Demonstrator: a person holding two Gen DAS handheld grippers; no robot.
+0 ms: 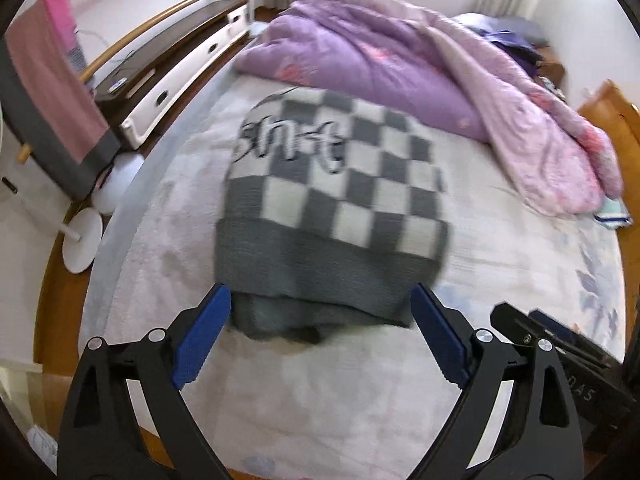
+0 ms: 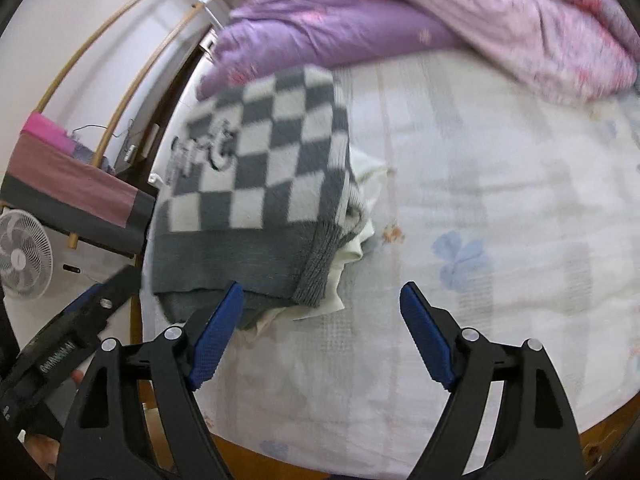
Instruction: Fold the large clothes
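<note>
Both grippers released over folded checkered sweater (image 1: 332,200) on bed (image 1: 500,264).

Left gripper (image 1: 320,300) jaws spread wide at frame bottom, flanking the sweater's hem, gripping nothing; right gripper (image 2: 322,300) likewise wide, empty.

A home bedroom: a bed (image 1: 520,264) with a purple quilt (image 1: 360,52), drawers (image 1: 188,76) and a fan (image 2: 24,254).

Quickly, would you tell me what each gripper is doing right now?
Left gripper: open, holding nothing, at the checkered sweater's near edge.
Right gripper: open, holding nothing.
</note>
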